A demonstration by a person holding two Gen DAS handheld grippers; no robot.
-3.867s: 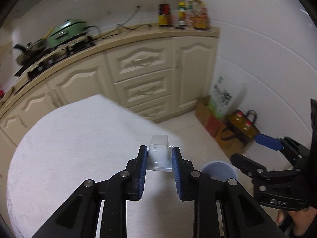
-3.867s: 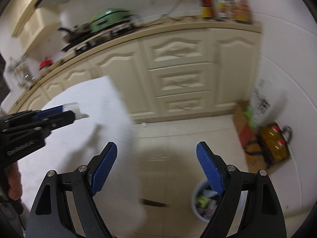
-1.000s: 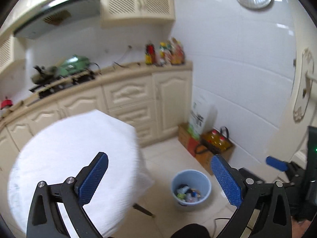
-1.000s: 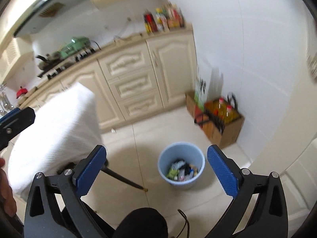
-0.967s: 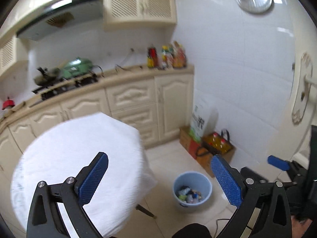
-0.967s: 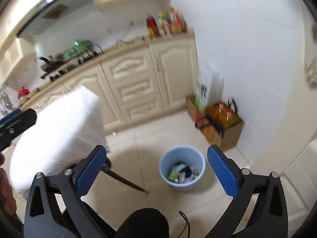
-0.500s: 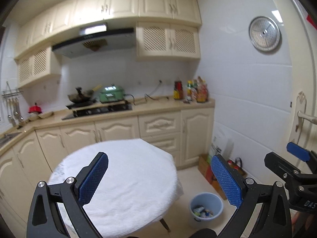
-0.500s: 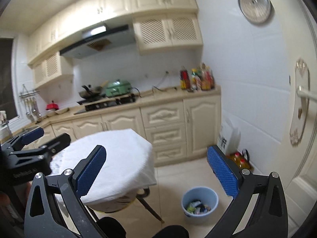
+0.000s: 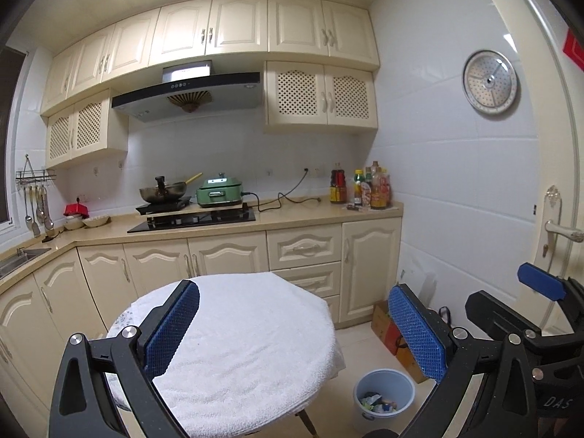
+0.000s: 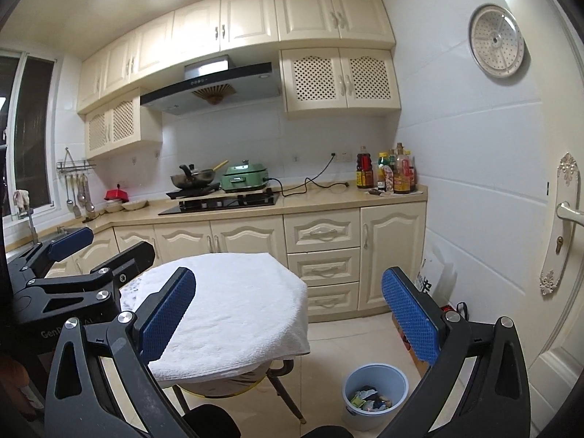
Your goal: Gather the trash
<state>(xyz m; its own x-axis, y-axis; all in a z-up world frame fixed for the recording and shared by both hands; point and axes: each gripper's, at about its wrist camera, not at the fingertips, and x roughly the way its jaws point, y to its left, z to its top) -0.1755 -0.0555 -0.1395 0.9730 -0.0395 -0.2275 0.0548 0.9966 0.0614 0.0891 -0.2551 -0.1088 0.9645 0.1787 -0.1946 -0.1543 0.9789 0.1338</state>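
A light blue trash bin (image 9: 384,394) (image 10: 376,396) stands on the tiled floor to the right of the round table (image 9: 241,343) (image 10: 226,306), with mixed trash inside. The table wears a white towel and nothing lies on it. My left gripper (image 9: 292,328) is open and empty, held high and back from the table. My right gripper (image 10: 288,314) is open and empty too, raised well above the bin. Each gripper shows at the edge of the other's view.
Cream cabinets (image 9: 226,255) and a counter with a stove, a green cooker (image 9: 219,192) and bottles (image 9: 359,188) run along the back wall. A cardboard box (image 9: 387,325) with bottles sits by the right wall. A door with a handle (image 10: 567,215) is on the right.
Both grippers have drawn back and tilted up from the bin, so the whole kitchen shows. Earlier the left gripper held a clear plastic cup; now it is open and empty.
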